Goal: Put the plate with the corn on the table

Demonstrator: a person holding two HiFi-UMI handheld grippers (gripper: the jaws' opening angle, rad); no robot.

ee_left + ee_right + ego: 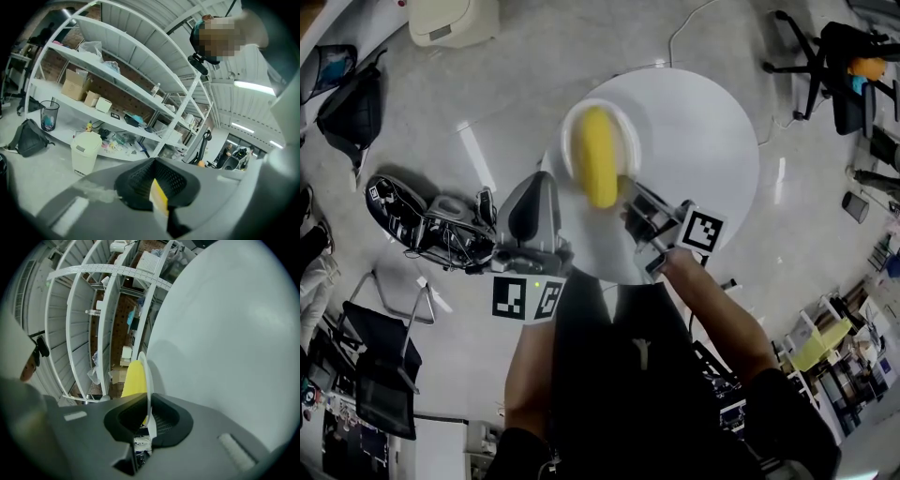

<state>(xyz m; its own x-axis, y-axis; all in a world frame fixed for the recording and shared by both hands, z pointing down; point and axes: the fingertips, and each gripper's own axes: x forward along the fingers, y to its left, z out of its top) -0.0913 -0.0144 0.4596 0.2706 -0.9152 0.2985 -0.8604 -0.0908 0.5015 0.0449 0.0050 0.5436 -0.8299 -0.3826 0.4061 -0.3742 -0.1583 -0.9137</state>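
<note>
A white plate (624, 134) carries a yellow corn cob (598, 155) over the near-left part of the round white table (703, 141). My right gripper (630, 194) is shut on the plate's near rim. In the right gripper view the plate (149, 380) shows edge-on between the jaws, with the corn (133, 378) on one side and the table top (225, 333) on the other. I cannot tell whether the plate touches the table. My left gripper (536, 183) hangs left of the table, off its edge, jaws together and holding nothing I can make out (157, 190).
On the floor are a cream lidded bin (450, 19), a black bag (352, 108), a black-and-grey device (422, 220), a dark folding chair (384, 375) and an office chair (825, 56). White shelving (117, 79) with boxes stands behind the bin (86, 150).
</note>
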